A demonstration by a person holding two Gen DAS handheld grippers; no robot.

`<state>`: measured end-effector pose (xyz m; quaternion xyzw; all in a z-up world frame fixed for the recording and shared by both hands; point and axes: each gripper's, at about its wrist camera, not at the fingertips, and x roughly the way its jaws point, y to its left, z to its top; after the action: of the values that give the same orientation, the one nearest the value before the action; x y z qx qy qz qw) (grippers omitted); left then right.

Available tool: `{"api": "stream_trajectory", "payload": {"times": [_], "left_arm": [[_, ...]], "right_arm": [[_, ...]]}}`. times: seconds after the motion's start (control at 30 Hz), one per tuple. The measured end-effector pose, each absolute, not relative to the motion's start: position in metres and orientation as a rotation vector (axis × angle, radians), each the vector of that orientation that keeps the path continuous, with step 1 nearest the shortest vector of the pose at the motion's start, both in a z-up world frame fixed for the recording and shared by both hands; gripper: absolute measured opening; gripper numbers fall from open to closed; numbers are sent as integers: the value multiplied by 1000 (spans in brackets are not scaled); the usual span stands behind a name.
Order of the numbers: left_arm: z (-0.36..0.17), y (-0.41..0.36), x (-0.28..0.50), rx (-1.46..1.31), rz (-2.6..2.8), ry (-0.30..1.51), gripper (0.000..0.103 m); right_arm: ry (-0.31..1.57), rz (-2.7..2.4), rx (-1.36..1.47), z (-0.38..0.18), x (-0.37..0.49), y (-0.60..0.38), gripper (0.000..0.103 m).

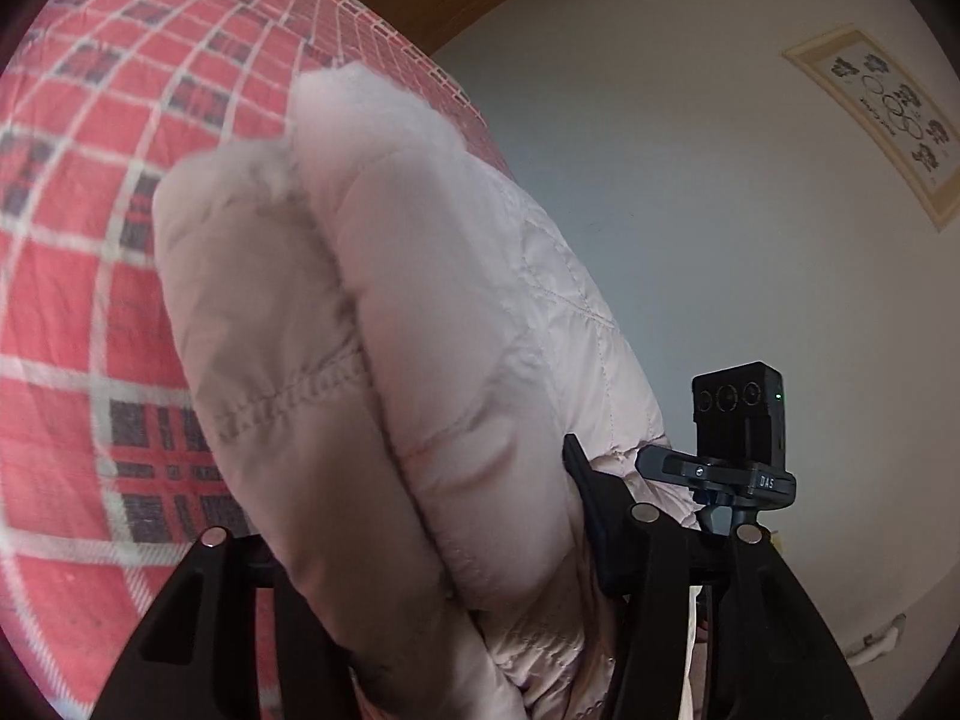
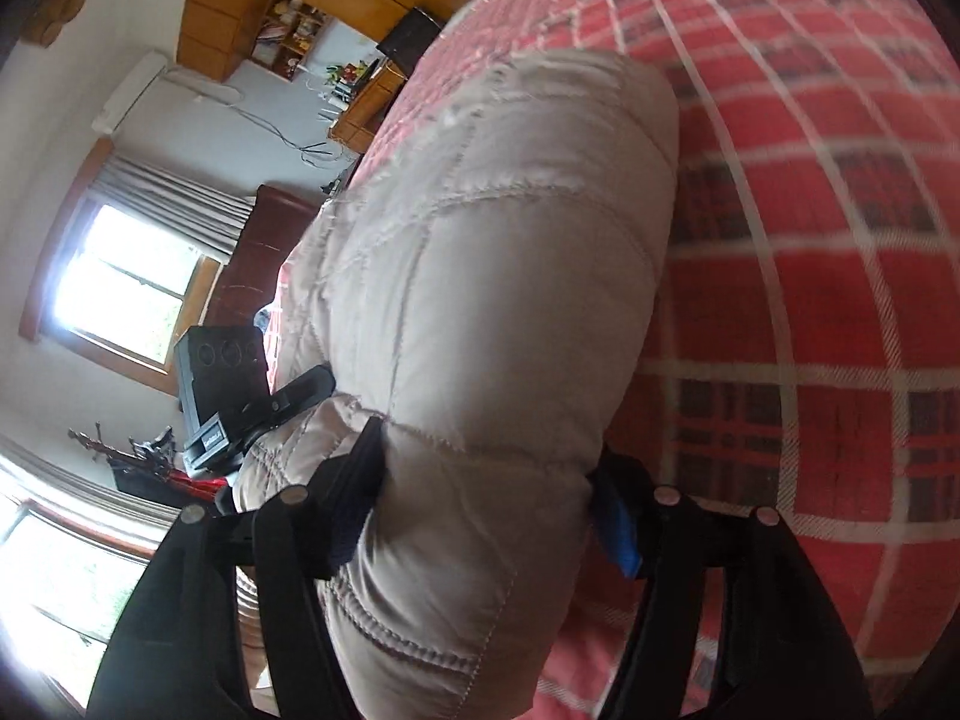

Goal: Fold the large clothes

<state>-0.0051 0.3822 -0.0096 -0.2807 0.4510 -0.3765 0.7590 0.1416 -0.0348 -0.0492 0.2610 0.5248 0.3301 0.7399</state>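
Observation:
A pale pink quilted puffer jacket [image 1: 384, 324] is folded into a thick bundle over a red plaid bed cover [image 1: 78, 276]. My left gripper [image 1: 432, 570] is shut on a thick fold of it; the padding bulges up between the black fingers [image 1: 585, 504] and hides the left one. In the right wrist view the same jacket [image 2: 480, 300] fills the middle, and my right gripper [image 2: 486, 510] is shut on another padded fold, with a black finger [image 2: 360, 480] on the left and a blue-padded finger [image 2: 618, 522] on the right.
The plaid bed cover [image 2: 810, 240] spreads under and beyond the jacket. A white wall with a framed picture [image 1: 882, 120] lies right of the left gripper. A bright window with grey curtains [image 2: 132, 282], wooden cabinets [image 2: 252, 6] and a dark headboard [image 2: 252, 264] stand beyond the bed.

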Motion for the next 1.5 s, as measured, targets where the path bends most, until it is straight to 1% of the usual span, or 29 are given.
{"api": "stream_trajectory", "payload": {"times": [0.07, 0.17, 0.23, 0.3, 0.37, 0.47, 0.67, 0.8, 0.9, 0.97, 1.1, 1.17, 1.33, 1.5], "left_arm": [[-17, 389, -12, -612, -829, 971, 56], [-17, 392, -21, -575, -806, 960, 57], [-11, 390, -22, -573, -794, 970, 61], [-1, 386, -23, -563, -774, 978, 63], [4, 387, -28, -548, -754, 976, 63], [10, 395, -45, -544, -735, 964, 64], [30, 420, -90, -539, -653, 874, 65], [58, 428, -110, -506, -604, 791, 66], [74, 415, -128, -448, -609, 757, 69], [76, 406, -133, -417, -617, 768, 69], [61, 396, -135, -347, -570, 822, 68], [50, 391, -127, -348, -559, 854, 70], [26, 395, -113, -357, -553, 900, 71], [27, 396, -113, -357, -540, 906, 71]], "right_arm": [[1139, 754, 605, -62, 139, -38, 66], [1123, 752, 594, -67, 139, -45, 69], [1126, 737, 584, -65, 140, -45, 76], [1121, 719, 569, -61, 135, -43, 78], [1122, 699, 555, -57, 125, -44, 83], [1116, 699, 545, -51, 107, -46, 85], [1123, 679, 522, -48, 72, -48, 85], [1118, 655, 491, -40, 55, -38, 85], [1108, 633, 480, -35, 47, -33, 85], [1104, 621, 470, -31, 42, -28, 85], [1112, 569, 419, -32, 36, -21, 85], [1130, 543, 400, -39, 35, -16, 85], [1163, 532, 413, -55, 37, -22, 85], [1122, 510, 378, -45, 27, -21, 85]]}}
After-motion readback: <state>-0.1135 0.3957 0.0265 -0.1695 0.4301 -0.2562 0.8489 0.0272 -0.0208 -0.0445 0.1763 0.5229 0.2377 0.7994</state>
